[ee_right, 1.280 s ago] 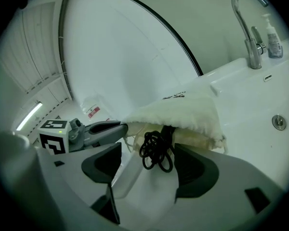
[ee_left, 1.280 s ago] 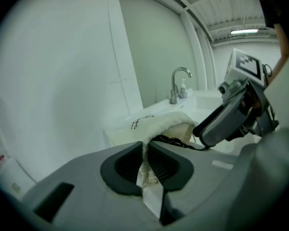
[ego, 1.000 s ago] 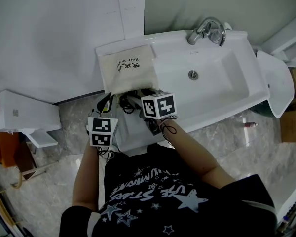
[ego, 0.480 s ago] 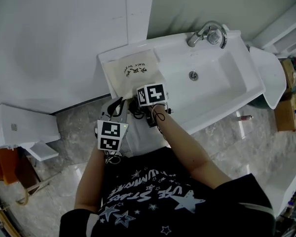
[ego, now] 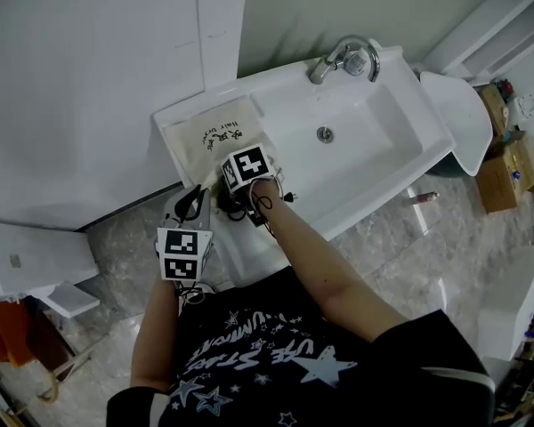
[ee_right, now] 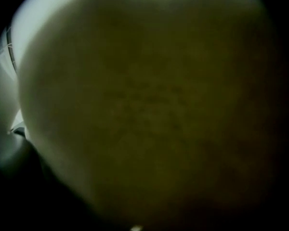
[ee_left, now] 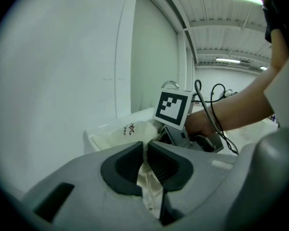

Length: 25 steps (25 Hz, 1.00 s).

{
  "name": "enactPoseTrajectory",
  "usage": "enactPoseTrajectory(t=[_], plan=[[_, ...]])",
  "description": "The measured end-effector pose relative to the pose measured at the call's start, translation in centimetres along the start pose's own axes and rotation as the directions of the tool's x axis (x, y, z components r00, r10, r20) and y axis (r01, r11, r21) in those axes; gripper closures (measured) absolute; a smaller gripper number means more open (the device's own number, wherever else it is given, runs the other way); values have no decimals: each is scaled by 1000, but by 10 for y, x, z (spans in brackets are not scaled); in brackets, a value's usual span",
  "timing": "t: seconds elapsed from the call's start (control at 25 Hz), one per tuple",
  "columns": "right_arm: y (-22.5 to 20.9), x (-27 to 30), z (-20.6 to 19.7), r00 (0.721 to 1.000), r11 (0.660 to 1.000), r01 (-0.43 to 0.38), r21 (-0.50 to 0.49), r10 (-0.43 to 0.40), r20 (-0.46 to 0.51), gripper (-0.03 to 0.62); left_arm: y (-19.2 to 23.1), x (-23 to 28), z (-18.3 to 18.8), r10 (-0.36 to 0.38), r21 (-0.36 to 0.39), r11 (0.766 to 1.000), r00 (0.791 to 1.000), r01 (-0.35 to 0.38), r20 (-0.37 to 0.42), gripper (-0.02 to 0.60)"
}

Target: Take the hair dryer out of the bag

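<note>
A cream cloth bag (ego: 206,132) with dark print lies on the ledge left of the basin. My left gripper (ego: 193,205) is at the bag's near edge. In the left gripper view its jaws (ee_left: 145,159) are shut on a fold of the bag's cloth (ee_left: 151,189). My right gripper's marker cube (ego: 247,167) sits at the bag's mouth, and the same cube (ee_left: 172,109) shows in the left gripper view. Its jaws point down into the bag and are hidden. The right gripper view is filled with dark, dim cloth (ee_right: 149,109). No hair dryer shows in any view.
The white sink (ego: 387,172) with a chrome tap (ego: 343,58) lies right of the bag. A white wall panel (ego: 89,78) rises behind. A white box (ego: 27,261) stands on the marble floor at left, cardboard boxes (ego: 500,149) at right.
My right gripper has moved down and forward into the bag's mouth. The left gripper has kept its hold on the cloth at nearly the same spot.
</note>
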State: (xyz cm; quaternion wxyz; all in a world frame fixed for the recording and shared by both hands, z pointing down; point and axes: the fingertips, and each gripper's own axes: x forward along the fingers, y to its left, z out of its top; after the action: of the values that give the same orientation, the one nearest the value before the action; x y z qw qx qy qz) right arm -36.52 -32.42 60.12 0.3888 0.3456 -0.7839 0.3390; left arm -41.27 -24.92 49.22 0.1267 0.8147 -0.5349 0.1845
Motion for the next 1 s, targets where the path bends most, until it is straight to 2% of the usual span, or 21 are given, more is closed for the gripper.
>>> enactPoseTrajectory(t=[0.16, 0.36, 0.6, 0.8, 1.0], plan=[[-2, -3, -1, 1000, 999, -16, -29, 16, -1, 382, -4, -3, 1, -23, 3, 1000, 1000, 23, 3, 535], [-5, -10, -5, 999, 998, -37, -49, 36, -16, 391, -9, -1, 0, -33, 14, 999, 999, 33, -5, 534], [1, -32, -21, 986, 985, -161, -63, 157, -58, 393, -11, 1, 3, -9, 33, 999, 1000, 10, -11, 534], [6, -52, -46, 947, 942, -306, -138, 288, -140, 393, -15, 2, 5, 48, 13, 999, 999, -48, -6, 534], [9, -70, -61, 900, 879, -419, -225, 370, -232, 393, -12, 1, 9, 179, -37, 983, 984, -179, 10, 534]])
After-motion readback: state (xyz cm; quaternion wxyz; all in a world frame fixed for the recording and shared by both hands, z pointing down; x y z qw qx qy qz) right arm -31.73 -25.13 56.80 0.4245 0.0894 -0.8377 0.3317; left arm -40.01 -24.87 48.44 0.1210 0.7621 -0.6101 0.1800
